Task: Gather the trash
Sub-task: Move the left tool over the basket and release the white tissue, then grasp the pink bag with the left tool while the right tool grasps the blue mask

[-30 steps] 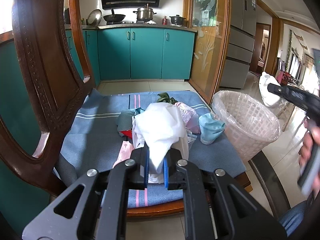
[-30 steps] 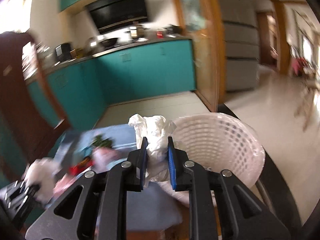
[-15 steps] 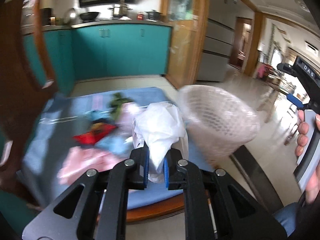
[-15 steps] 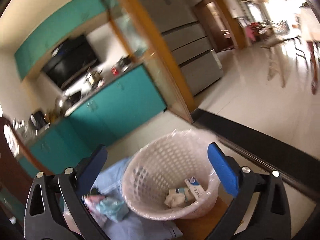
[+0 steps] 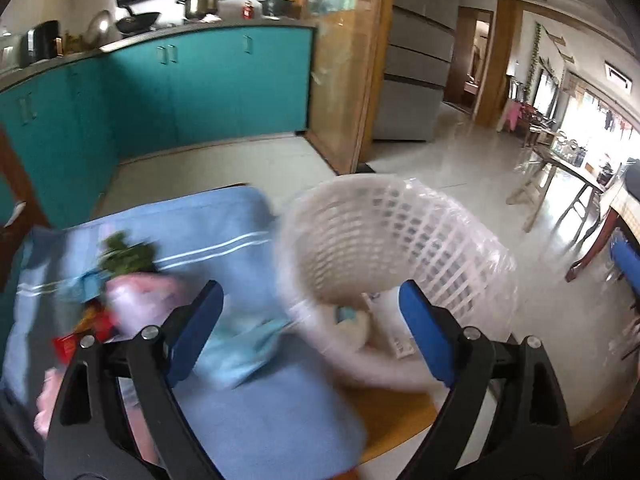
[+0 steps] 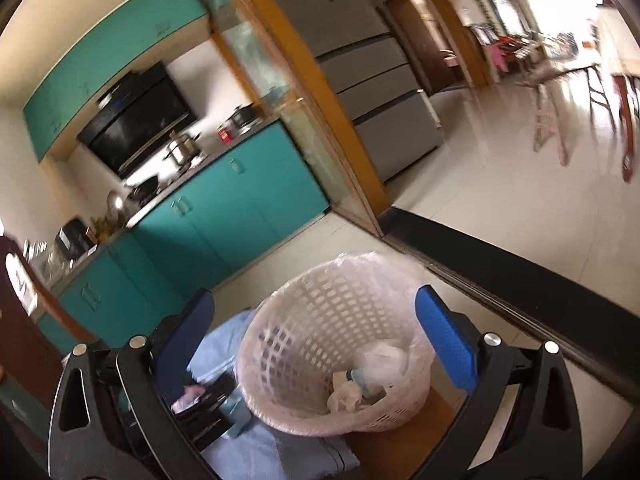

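Your left gripper has let go since half a second ago: the white plastic bag it was pinching is gone from between its pads, and its jaws now stand spread wide with nothing between them. Your right gripper was already spread then and remains so, empty, looking down at the basket. The white lattice basket, lined with a clear plastic bag, stands at the right end of the blue striped cloth, partly on the bare wooden seat edge. In the right wrist view the basket now holds a crumpled white plastic bag on the far right of the pile, which was not there half a second ago, beside crumpled pale paper and a small bluish item that you cannot identify through the blur. In the left wrist view the basket's contents are largely hidden behind its near rim. The remaining trash lies on the cloth to the left of the basket: green leafy scraps at the far side, a pinkish bag nearer, a red wrapper at its left, and a light blue crumpled piece just beside the basket. All are motion-blurred.
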A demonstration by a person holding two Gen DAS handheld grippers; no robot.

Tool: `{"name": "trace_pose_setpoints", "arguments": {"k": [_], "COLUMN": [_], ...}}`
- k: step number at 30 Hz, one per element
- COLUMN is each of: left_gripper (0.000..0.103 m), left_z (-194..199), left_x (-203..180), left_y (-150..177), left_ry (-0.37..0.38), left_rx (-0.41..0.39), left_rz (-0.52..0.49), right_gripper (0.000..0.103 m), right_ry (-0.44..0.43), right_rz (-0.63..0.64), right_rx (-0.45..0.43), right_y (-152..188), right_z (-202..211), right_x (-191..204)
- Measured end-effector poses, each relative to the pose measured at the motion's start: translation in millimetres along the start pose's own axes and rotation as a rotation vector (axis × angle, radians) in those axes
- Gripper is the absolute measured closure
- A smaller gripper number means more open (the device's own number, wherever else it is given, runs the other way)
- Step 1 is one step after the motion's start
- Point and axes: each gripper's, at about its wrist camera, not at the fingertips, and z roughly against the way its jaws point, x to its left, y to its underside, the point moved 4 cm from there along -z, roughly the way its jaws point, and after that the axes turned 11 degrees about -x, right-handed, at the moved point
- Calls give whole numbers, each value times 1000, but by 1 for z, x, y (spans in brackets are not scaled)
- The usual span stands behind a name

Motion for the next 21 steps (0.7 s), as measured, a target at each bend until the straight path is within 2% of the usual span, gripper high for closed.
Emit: {"name": "trace_pose_setpoints", "arguments": {"k": [4, 9, 11, 15, 21], "left_gripper": [8, 6, 5, 5, 5], "left_z": [67, 146, 164, 174, 169], "left_x": [59, 135, 151, 177, 170], "left_y": [22, 49, 58, 72, 82], "left_ry": [-95, -201, -217, -249, -217], "left_rx": [-44, -79, -94, -70, -33], "left_rz": [-7, 97, 131, 157, 105], "right_gripper": [5, 5, 5, 5, 5], "right_ry": [-85, -200, -234, -290, -309], "right_rz": [128, 278, 345, 447, 548], "right_rx": [75, 179, 213, 282, 262], "right_y": [26, 65, 82, 116, 135], "right_z": [-1, 6, 14, 30, 42], "right_x": [41, 91, 108, 137, 157]}}
